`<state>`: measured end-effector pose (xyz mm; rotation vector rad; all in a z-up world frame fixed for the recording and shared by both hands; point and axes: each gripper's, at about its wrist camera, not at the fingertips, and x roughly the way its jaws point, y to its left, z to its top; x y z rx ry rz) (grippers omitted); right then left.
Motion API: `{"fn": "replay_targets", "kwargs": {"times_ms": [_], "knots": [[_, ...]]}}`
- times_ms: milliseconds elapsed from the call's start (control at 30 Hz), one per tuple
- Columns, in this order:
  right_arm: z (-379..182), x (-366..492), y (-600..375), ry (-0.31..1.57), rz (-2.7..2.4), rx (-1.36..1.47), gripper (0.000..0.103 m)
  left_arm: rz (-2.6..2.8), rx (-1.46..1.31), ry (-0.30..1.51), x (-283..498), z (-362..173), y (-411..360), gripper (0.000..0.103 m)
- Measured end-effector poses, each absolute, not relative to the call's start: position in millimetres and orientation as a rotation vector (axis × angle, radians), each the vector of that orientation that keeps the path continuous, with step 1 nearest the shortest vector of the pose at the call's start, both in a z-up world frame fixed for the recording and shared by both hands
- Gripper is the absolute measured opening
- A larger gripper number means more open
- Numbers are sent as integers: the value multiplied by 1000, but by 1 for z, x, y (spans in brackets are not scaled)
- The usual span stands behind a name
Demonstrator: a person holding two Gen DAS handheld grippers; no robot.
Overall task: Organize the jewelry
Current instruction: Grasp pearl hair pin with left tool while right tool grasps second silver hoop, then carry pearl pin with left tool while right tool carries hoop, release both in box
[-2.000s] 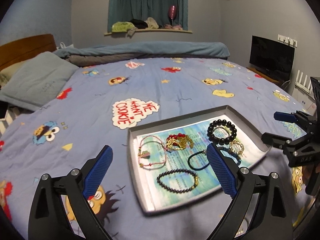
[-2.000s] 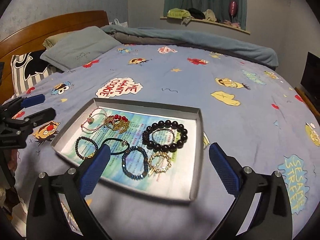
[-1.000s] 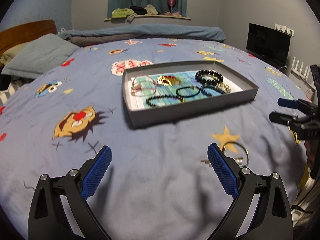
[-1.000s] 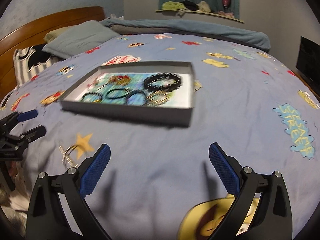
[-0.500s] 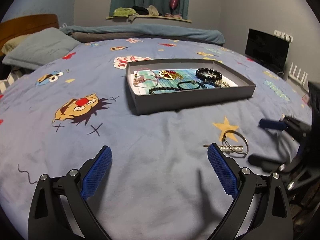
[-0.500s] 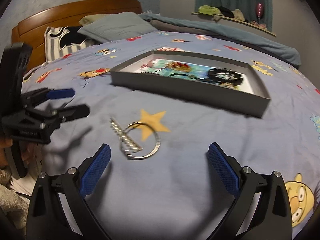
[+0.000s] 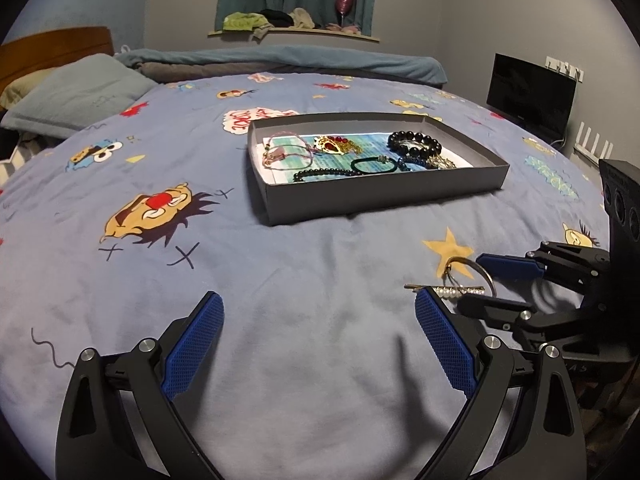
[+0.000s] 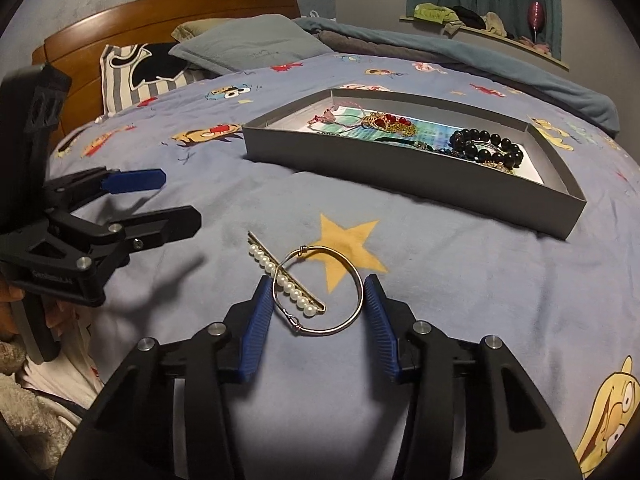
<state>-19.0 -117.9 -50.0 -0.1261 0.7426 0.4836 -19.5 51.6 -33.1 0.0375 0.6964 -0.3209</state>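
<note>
A silver wire bangle (image 8: 352, 276) and a pearl hair pin (image 8: 280, 276) lie together on the blue bedspread beside a yellow star print. My right gripper (image 8: 319, 306) is low over them, its blue pads on either side of the bangle with small gaps; it is open. In the left wrist view the bangle (image 7: 476, 270) and pin (image 7: 448, 290) lie between the right gripper's fingers (image 7: 504, 268). My left gripper (image 7: 318, 340) is open and empty, left of them. A grey tray (image 7: 384, 196) further back holds several bracelets.
A pillow (image 8: 252, 42) and wooden headboard (image 8: 160, 16) are at the far left. A rolled blanket (image 7: 280, 60) lies along the bed's far side. A TV (image 7: 530, 96) stands at the right wall.
Both grippers dropped from over the tray to the near bedspread. My right gripper moved forward onto the bangle and pin and narrowed its fingers around the bangle.
</note>
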Motion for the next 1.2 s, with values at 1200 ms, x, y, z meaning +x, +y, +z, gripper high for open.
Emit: {"fn": "replay_targets", "kwargs": {"times_ms": [1200], "knots": [[-39, -22, -192, 704, 328, -46, 47, -421, 142, 656, -33, -57, -40, 68]]}}
